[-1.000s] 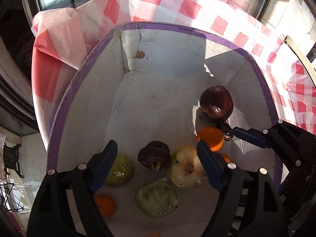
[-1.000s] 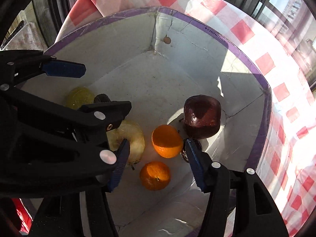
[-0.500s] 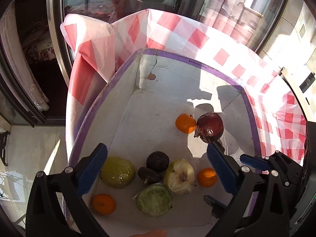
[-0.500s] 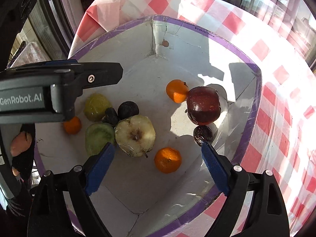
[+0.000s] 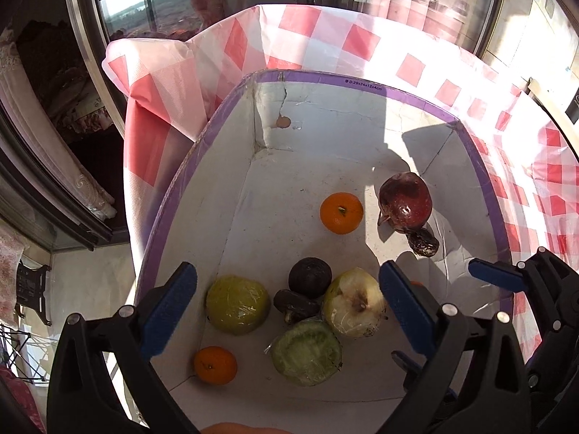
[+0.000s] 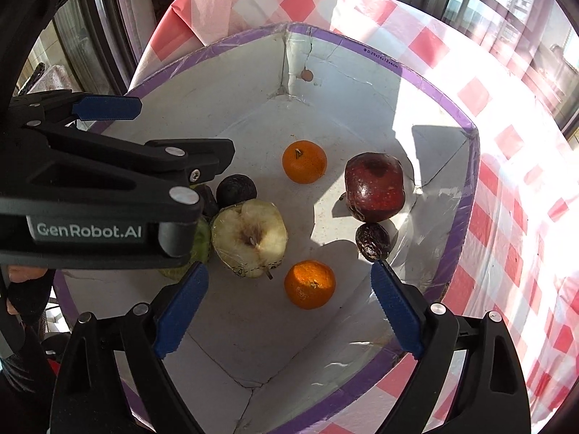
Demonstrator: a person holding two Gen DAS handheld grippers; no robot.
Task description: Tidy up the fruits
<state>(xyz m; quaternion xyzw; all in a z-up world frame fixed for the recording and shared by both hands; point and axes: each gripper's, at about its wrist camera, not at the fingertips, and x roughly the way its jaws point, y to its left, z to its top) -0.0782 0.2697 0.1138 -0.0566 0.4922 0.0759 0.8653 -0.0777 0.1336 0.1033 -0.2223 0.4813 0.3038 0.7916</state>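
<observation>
1. Both the left gripper (image 5: 287,303) and the right gripper (image 6: 289,300) hang over the box (image 5: 362,85) with jaws wide apart, holding nothing.
2. Nearest in the box lie a small orange (image 5: 215,365), a wrapped green half (image 5: 307,352), a wrapped yellow-green fruit (image 5: 237,304), a cut apple half (image 6: 249,237) and two dark fruits (image 5: 310,276).
3. Right of them sits another orange (image 6: 309,284).
4. Farther off: a third orange (image 5: 341,213), a red pomegranate (image 5: 406,202), and a shrivelled dark fruit (image 5: 422,242) touching it.
5. The far rim reads "29x24x12x4cm"; the left gripper body reads "GenRobot.AI".
</observation>
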